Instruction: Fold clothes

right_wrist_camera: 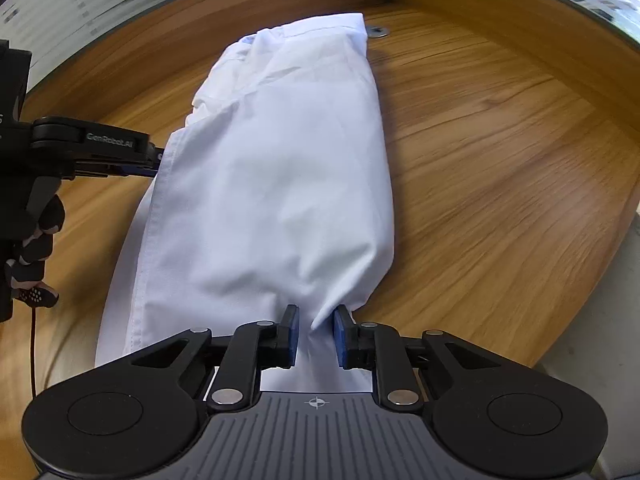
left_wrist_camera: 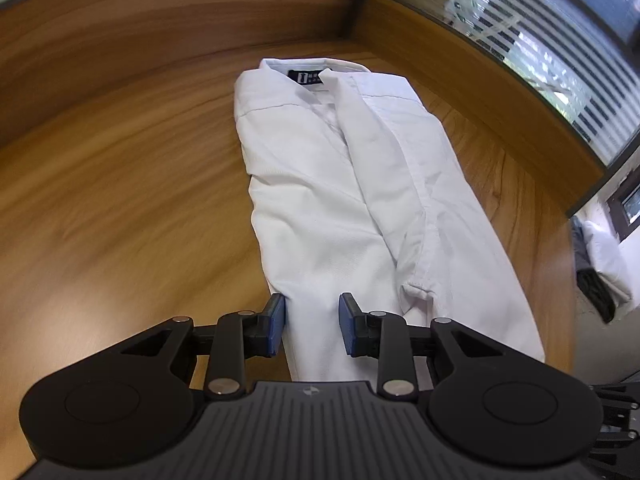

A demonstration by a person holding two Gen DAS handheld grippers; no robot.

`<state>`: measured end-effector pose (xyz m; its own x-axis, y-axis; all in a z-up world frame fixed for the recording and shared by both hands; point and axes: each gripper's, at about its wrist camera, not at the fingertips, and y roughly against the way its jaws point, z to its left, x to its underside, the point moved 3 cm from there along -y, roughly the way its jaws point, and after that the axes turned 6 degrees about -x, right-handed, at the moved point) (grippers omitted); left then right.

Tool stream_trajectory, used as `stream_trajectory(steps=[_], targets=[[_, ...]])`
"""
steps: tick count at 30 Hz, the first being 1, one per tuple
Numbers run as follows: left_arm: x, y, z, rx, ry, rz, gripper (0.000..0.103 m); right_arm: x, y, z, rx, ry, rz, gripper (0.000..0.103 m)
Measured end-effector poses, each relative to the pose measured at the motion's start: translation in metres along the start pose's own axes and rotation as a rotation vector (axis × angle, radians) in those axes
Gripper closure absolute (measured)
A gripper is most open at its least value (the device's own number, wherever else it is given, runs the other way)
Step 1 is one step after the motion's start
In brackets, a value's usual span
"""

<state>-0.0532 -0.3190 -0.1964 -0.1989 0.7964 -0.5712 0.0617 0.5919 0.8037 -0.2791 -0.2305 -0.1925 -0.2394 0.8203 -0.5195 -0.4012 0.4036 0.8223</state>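
A white shirt [left_wrist_camera: 344, 200] lies lengthwise on the wooden tabletop [left_wrist_camera: 120, 200], folded into a long narrow strip. In the left wrist view its collar, with a dark label [left_wrist_camera: 306, 77], sits at the upper centre of the frame and its hem runs down to the bottom.

The left tongs [left_wrist_camera: 311, 328] straddle the lower left edge of the shirt. Cloth lies between the blue pads [left_wrist_camera: 277, 326], yet a gap shows on either side, so whether they actually pinch it cannot be told.

In the right wrist view, the right tongs [right_wrist_camera: 314, 336] are at the bottom centre, clenched on a gathered corner of the shirt, the fabric bunching and creasing between the pads. At the left of that frame the left tongs [right_wrist_camera: 158, 162] reach in sideways and meet the shirt's left edge, carried by a gloved hand [right_wrist_camera: 34, 252] with a thin cable hanging below it.

A small metal disc [right_wrist_camera: 378, 32] is set in the tabletop just beside the shirt's far end, upper centre. Wooden wall panels [left_wrist_camera: 460, 80] and striped glass [left_wrist_camera: 540, 40] border the far side. A dark-and-white bundle [left_wrist_camera: 600, 268] lies beyond the tabletop at the right edge of the left wrist view.
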Motion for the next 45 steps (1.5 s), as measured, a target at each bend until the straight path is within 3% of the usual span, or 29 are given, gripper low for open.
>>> stream_trajectory(steps=[16,21,23,27,29,36,45], targets=[[-0.140,-0.106,-0.034,-0.052,-0.030,-0.046,0.072,-0.129,-0.065,-0.063,0.006,-0.134,-0.087,0.085],[-0.164,-0.124,-0.033,-0.037,-0.050,-0.058,0.072,-0.165,-0.085,-0.080,0.004,-0.154,-0.104,0.084],[-0.162,-0.120,-0.031,-0.032,-0.049,-0.063,0.071,-0.171,-0.089,-0.084,-0.002,-0.155,-0.099,0.084],[-0.150,-0.101,-0.025,-0.011,-0.041,-0.091,0.056,-0.175,-0.087,-0.086,-0.005,-0.159,-0.102,0.084],[-0.146,-0.088,-0.022,-0.002,-0.042,-0.101,0.053,-0.173,-0.081,-0.085,-0.001,-0.163,-0.111,0.083],[-0.118,-0.018,-0.020,0.025,-0.068,-0.131,0.049,-0.165,-0.032,-0.069,0.003,-0.111,-0.148,0.067],[-0.051,0.069,-0.016,0.073,-0.130,-0.142,0.046,-0.109,0.048,-0.035,0.003,-0.045,-0.172,0.059]])
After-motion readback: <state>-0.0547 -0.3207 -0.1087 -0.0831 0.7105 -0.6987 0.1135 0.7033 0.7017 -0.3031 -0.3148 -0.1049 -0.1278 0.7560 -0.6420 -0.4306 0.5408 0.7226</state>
